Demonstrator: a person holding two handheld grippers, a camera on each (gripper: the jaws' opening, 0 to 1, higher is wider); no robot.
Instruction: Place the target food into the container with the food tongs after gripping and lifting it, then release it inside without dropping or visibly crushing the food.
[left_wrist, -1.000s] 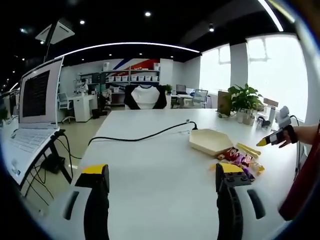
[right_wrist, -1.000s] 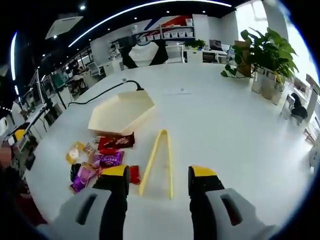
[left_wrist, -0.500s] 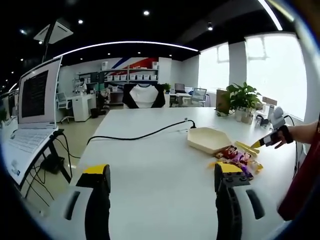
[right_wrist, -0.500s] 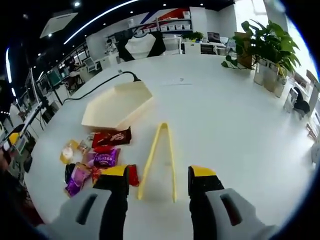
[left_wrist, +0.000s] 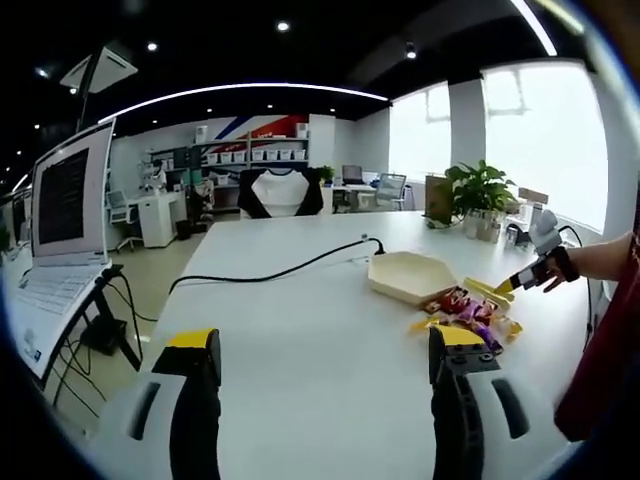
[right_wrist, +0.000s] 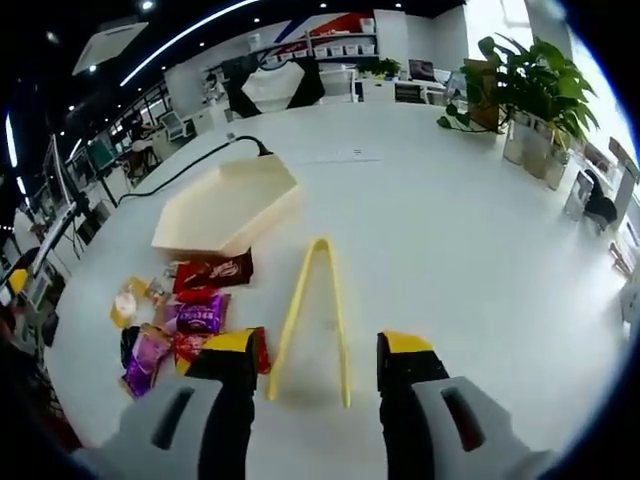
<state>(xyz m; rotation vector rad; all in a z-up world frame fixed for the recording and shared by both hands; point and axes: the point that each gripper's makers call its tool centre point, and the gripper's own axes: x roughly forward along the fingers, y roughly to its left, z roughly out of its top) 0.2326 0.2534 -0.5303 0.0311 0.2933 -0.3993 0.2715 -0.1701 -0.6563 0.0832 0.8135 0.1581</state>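
While its two yellow-tipped jaws stand wide apart with nothing between them, the right tool (right_wrist: 316, 365) hangs over the white tabletop (right_wrist: 450, 220), just short of the open ends of the yellow plastic food tongs (right_wrist: 312, 315). The tongs lie flat on the tabletop, hinge end pointing away from the tool. Just beside them, toward the person, lies a loose cluster of wrapped snacks in red, purple and yellow packets (right_wrist: 185, 315); one red packet sits close against the near arm of the tongs. Past the snacks rests the cream hexagonal container (right_wrist: 222, 205), with a black cable (right_wrist: 195, 165) running off beyond it. Potted green plants (right_wrist: 525, 85) stand at the far edge. The left tool (left_wrist: 318, 375), also spread wide and holding nothing, hovers near the opposite edge, well apart from the snacks, beside an open laptop (left_wrist: 60, 225).
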